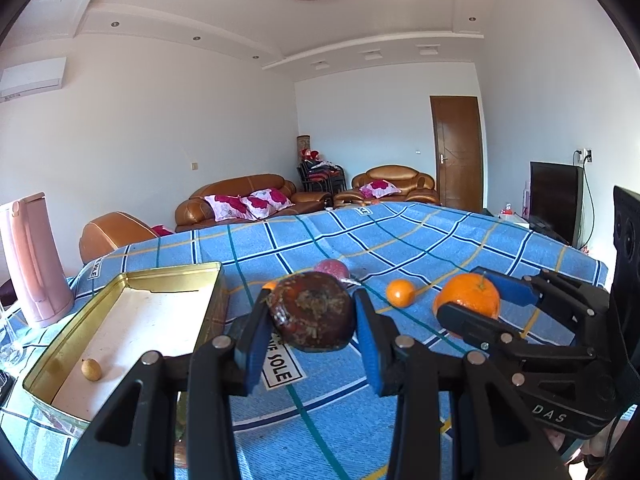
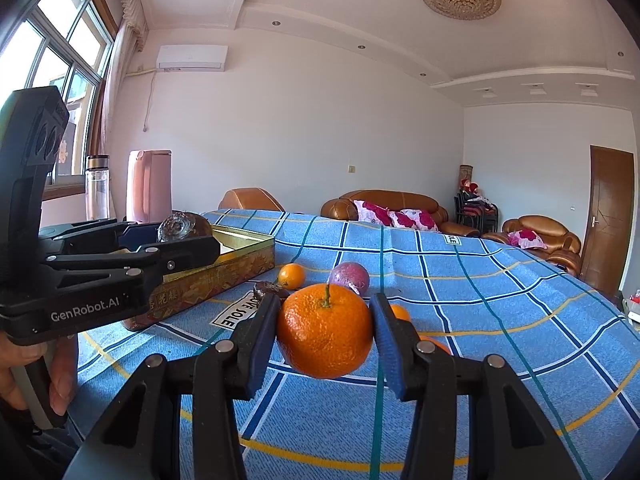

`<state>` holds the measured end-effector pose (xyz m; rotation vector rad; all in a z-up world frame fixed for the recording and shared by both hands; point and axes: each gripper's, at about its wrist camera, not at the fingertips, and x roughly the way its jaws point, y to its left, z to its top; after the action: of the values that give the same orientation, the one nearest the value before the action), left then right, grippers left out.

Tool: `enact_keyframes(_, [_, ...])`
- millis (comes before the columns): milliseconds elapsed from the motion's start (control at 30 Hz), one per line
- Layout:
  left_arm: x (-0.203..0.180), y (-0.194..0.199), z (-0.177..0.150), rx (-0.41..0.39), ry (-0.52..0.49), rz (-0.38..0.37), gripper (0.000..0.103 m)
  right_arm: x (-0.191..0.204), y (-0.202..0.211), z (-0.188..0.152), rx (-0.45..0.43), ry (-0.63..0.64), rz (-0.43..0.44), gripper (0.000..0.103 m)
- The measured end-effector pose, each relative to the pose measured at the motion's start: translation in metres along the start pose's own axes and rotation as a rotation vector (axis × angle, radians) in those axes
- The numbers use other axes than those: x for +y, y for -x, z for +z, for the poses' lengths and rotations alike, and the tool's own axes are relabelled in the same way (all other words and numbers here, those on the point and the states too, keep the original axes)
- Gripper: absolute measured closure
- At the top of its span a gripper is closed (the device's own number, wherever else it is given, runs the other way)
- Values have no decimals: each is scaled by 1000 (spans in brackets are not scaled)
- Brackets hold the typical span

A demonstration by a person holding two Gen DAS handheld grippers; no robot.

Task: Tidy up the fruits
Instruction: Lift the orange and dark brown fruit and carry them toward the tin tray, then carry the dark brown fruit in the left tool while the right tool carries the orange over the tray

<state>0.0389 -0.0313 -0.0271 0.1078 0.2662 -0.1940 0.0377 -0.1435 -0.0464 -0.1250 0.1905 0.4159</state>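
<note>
Holding fruit in both: your left claw [image 1: 312, 320] grips a dark, soft-looking passion fruit [image 1: 312, 312], your right claw [image 2: 326, 332] a firm mandarin [image 2: 325, 330]; squeeze their middles gently.

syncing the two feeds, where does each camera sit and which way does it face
Left wrist: on the left hand-held gripper, looking along its fingers at a dark fruit they clamp; tin at left, right hand-held gripper at right.
Right wrist: on the right hand-held gripper, facing the orange it holds; left gripper and a hand at left.
Shared: both fruits, tin, blue cloth, sofas.
</note>
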Motion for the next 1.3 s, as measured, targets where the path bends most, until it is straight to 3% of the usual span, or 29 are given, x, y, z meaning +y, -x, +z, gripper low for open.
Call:
enact_keyframes(633, [11, 9, 8, -34, 6, 71, 62, 2, 2, 19, -25, 17, 10, 55])
enact_keyframes(1300, [44, 10, 16, -21, 61, 149, 62, 23, -17, 51, -36, 54, 81, 55])
